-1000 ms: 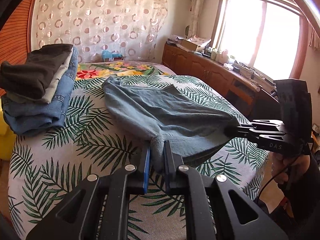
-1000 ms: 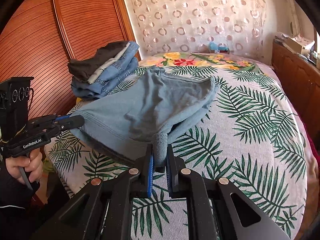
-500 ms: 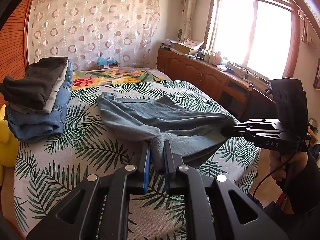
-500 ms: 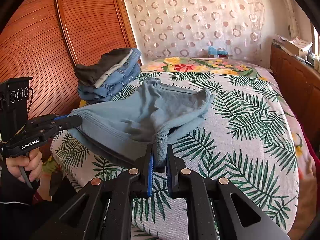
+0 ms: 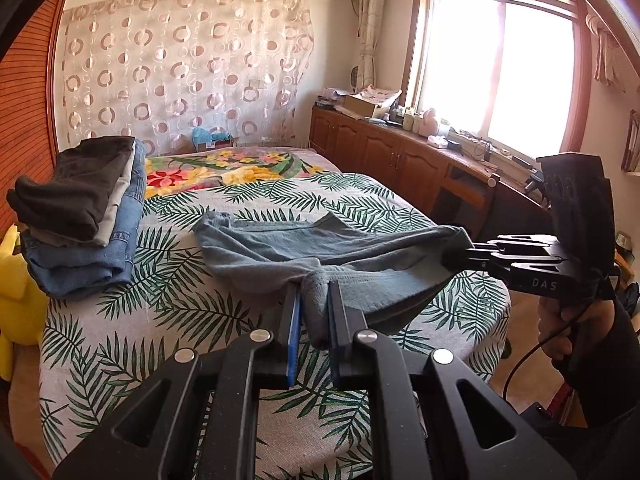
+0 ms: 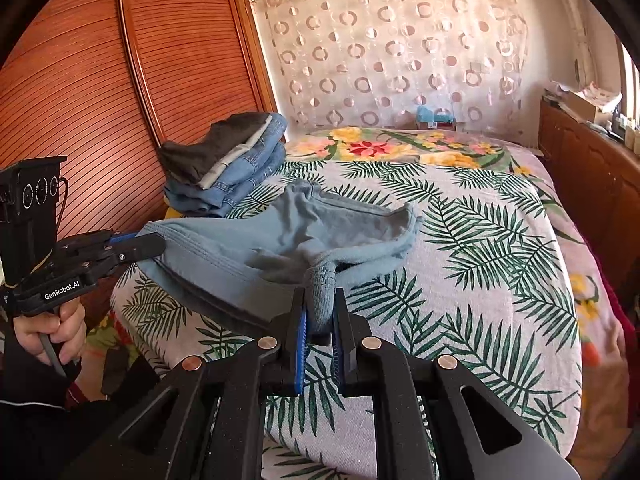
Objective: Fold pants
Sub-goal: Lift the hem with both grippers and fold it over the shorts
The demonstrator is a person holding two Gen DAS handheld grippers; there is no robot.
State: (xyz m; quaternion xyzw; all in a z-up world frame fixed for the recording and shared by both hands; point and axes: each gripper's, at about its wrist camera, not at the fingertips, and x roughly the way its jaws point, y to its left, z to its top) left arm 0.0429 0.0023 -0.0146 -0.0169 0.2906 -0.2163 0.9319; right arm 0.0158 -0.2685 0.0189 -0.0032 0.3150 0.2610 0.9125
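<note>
- Left wrist view, far left: a stack of folded clothes (image 5: 80,216) sits at the left edge of the bed (image 5: 120,340), dark garment on top and denim beneath, probably finished pieces set aside so the middle stays free for folding.
- Left of centre, the pants (image 5: 280,248), a soft grey-blue pair, trail across the leaf-print cover with their far end resting on the bed and the near end raised.
- At near centre, the left gripper (image 5: 314,312) is clamped on a bunched fold of the near edge; cloth fills the gap between its pads, so the grip looks firm enough to carry that corner.
- To the right, the right gripper (image 5: 460,250) is pinched shut on the other corner of the same edge, held by a hand (image 5: 576,328) off the right side of the bed.
- With a corner in each gripper, the near edge hangs taut between them, likely so the cloth can be spread flat or carried over to the far end without twisting.
- Right wrist view shows the same hold from the other side: left gripper (image 6: 150,245) at left on its corner, right gripper (image 6: 320,316) at near centre squeezing a rolled tuft.
- Far right, wooden cabinets (image 5: 400,160) run beneath a bright window (image 5: 500,68), well apart from the work.
</note>
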